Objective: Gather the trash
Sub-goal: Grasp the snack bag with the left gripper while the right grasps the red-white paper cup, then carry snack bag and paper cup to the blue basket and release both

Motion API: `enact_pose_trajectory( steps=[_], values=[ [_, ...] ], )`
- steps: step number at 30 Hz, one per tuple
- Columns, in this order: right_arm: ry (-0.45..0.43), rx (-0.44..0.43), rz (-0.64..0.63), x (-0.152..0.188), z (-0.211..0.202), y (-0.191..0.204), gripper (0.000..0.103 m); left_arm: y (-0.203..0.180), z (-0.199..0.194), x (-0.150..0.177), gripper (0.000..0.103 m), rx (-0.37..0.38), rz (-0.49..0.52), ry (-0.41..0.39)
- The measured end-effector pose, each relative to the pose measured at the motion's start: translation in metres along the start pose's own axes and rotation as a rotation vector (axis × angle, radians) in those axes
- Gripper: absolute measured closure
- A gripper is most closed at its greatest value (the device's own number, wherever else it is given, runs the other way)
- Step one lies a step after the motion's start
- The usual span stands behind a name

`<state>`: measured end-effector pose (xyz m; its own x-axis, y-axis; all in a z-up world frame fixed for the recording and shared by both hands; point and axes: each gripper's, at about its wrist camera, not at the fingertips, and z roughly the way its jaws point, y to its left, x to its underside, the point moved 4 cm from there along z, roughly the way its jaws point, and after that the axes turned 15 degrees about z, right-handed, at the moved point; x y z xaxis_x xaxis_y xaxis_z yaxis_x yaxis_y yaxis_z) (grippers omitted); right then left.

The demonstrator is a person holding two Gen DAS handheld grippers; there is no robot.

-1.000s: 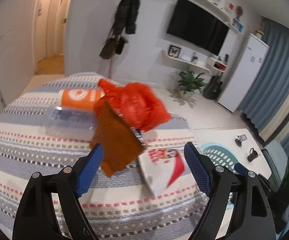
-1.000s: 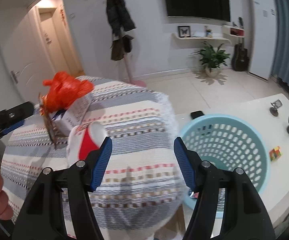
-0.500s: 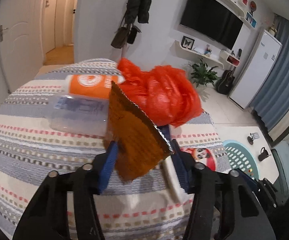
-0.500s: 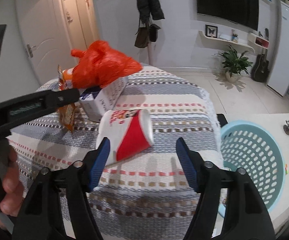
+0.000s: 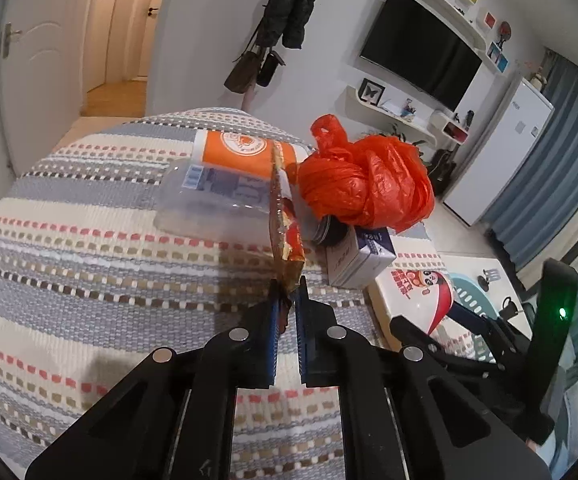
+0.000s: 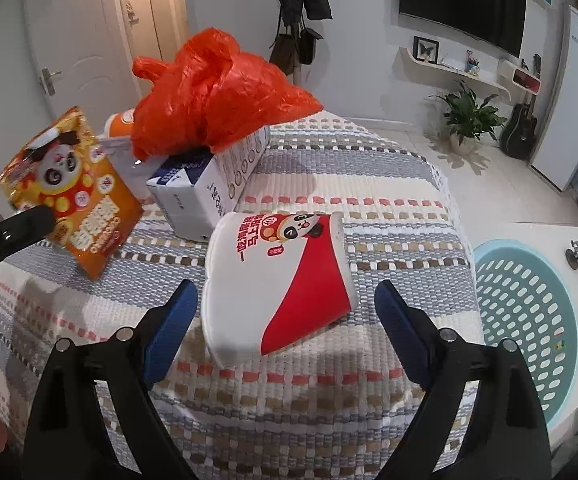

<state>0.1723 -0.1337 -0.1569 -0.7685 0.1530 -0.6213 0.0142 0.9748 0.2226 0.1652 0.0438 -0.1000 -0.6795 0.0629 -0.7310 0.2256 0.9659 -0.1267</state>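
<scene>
Two hand-held grippers are working over a striped woven cloth (image 6: pixel 329 400), both angled down toward it. The left gripper (image 5: pixel 287 304) is closing its blue pads on the bottom edge of an orange snack packet (image 5: pixel 283 224), and the thin foil is pinched between them; seen from this gripper's own camera the packet is standing edge-on, its long axis running up and away from the fingertips. In the right wrist view the same packet (image 6: pixel 69 192) is showing its printed panda face, tilted, with its lower corner just above the cloth.

The right gripper (image 6: pixel 287 304) is opening, its jaws standing wide on either side of a red-and-white paper noodle cup (image 6: pixel 281 280) without touching it. The cup is lying on its side on the cloth, long axis running away from the gripper, the wider rim end nearer the fingers and the narrower base pointing toward the far edge of the cloth.

Counted beyond the grippers (one of each, as far as can be seen): one white-and-blue carton (image 6: pixel 209 184) just behind the cup, one crumpled red plastic bag (image 6: pixel 217 92) resting on top of that carton, one clear plastic bottle (image 5: pixel 213 200) lying flat, and one orange-and-white cup (image 5: pixel 245 152) on its side behind the bottle. One pale blue perforated basket (image 6: pixel 529 308) is sitting on a white table to the right, beside the cloth.
</scene>
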Motion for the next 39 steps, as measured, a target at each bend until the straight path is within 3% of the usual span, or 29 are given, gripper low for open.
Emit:
enact_pose_trajectory(
  steps=[10, 12, 14, 25, 33, 39],
  values=[
    [-0.005, 0.102, -0.054, 0.004, 0.01, 0.02, 0.016, 0.009, -0.014, 0.01, 0.101, 0.057, -0.014, -0.041],
    [-0.002, 0.099, -0.052, 0.004, 0.011, 0.019, 0.017, 0.009, -0.017, 0.01, 0.101, 0.067, -0.013, -0.047],
    [-0.006, 0.106, -0.052, 0.004, 0.01, 0.018, 0.029, 0.008, -0.022, 0.013, 0.103, 0.077, -0.015, -0.049],
    [-0.076, 0.049, 0.065, -0.014, -0.027, -0.017, 0.029, -0.011, -0.042, 0.004, 0.103, 0.147, 0.016, -0.117],
    [-0.182, 0.072, 0.15, -0.033, -0.073, -0.057, 0.029, -0.049, -0.052, -0.015, 0.103, 0.217, 0.078, -0.163],
    [-0.245, 0.111, 0.227, -0.041, -0.1, -0.1, 0.029, -0.103, -0.047, -0.039, 0.103, 0.268, 0.182, -0.17]
  ],
)
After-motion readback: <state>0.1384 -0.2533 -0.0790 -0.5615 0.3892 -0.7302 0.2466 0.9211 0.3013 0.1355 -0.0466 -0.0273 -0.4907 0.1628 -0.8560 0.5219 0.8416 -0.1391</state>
